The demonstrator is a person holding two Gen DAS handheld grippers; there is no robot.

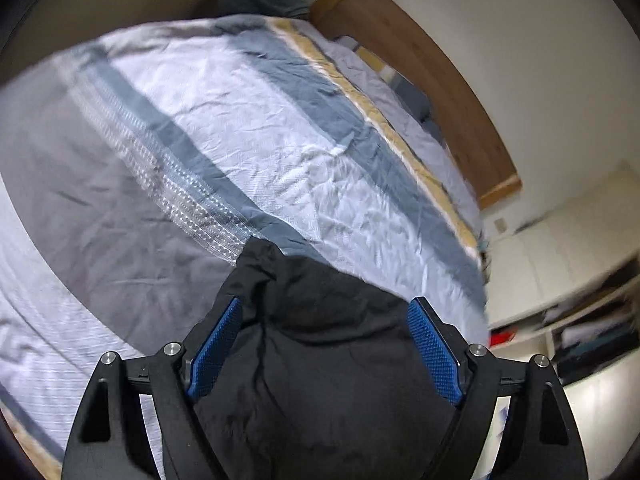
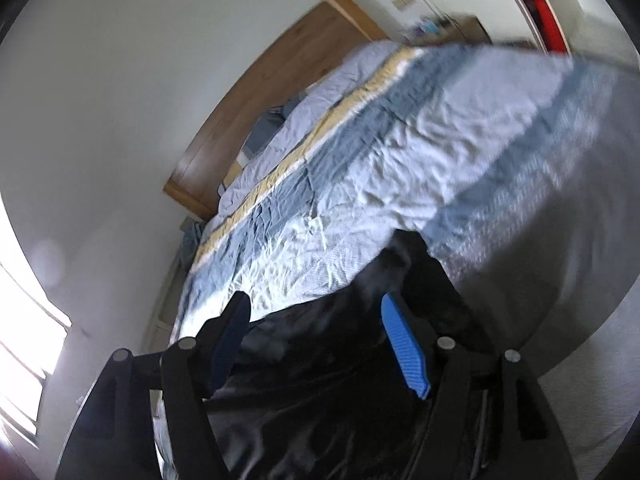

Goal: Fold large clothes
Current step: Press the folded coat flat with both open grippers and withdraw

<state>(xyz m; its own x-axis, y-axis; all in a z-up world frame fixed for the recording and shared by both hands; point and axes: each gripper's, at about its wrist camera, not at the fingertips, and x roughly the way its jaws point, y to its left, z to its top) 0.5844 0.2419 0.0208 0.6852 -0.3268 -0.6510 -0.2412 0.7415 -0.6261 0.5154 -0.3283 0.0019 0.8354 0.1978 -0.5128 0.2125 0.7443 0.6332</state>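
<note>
i have the left gripper over the bed, its blue pads spread wide, and a bunched fold of the black garment fills the gap between them. the cloth bulges up past the fingertips, but i cannot tell whether the pads actually press it or just flank it. the right gripper looks the same: pads set well apart, the black garment lying between them and mounding beyond the right-hand pad. again i cannot tell if it is gripped. the garment sits at the near edge of the bed, on the striped duvet of white, grey-blue and a yellow band. a wooden headboard runs along the far edge, against the wall. white shelving stands off the bed's right side.
</note>
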